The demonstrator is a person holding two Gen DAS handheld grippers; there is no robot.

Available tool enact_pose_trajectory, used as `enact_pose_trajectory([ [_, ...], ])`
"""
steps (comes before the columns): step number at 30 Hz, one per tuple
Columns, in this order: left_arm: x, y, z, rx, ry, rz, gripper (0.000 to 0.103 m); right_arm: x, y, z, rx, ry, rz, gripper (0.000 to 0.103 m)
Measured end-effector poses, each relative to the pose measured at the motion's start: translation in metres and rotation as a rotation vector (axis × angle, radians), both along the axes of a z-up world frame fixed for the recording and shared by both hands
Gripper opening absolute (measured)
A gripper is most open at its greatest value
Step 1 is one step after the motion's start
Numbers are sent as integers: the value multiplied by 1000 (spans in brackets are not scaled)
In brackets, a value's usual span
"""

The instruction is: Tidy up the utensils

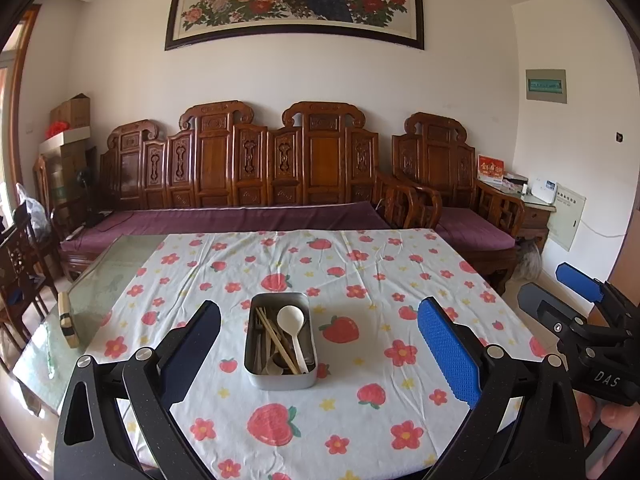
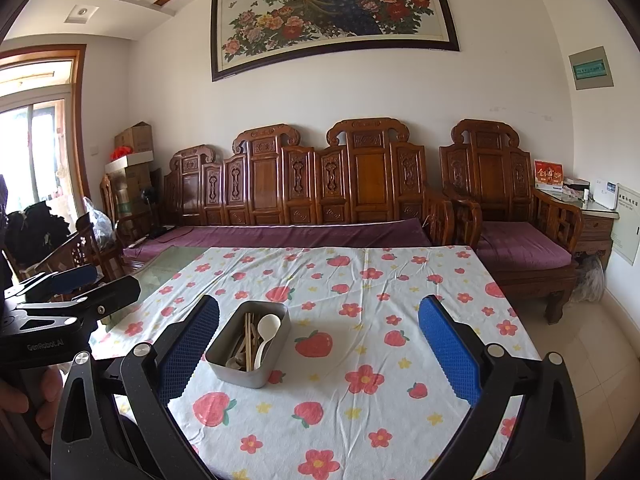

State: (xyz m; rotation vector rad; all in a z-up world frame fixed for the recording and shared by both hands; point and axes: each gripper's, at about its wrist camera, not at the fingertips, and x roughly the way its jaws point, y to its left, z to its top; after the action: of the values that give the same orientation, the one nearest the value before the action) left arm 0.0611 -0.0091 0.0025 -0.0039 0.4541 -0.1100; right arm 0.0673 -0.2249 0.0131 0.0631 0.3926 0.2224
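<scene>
One tin [image 1: 280, 376], one spoon [image 1: 291, 316], perhaps four chopsticks [image 1: 276, 340].

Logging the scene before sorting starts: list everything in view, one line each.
Grey rectangular metal tin: one, mid-table on the cloth.
White plastic spoon: one, inside the tin.
Wooden chopsticks: several, tan, inside the tin.
Metal cutlery: count unclear, silver, inside the tin.
Strawberry-and-flower tablecloth: one, white and red, over the glass table.
Carved wooden sofa: one, brown with purple cushion, behind the table.
Framed peacock painting: one, on the wall.
Left gripper: open, above the near table edge.
Right gripper: open, beside it.
</scene>
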Motion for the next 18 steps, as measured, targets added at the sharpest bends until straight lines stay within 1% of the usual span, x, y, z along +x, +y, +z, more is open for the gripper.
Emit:
enact_pose_trajectory([
  [18,0,-2,3,7,-4,0,95,-3,0,3,1,-2,2,101],
])
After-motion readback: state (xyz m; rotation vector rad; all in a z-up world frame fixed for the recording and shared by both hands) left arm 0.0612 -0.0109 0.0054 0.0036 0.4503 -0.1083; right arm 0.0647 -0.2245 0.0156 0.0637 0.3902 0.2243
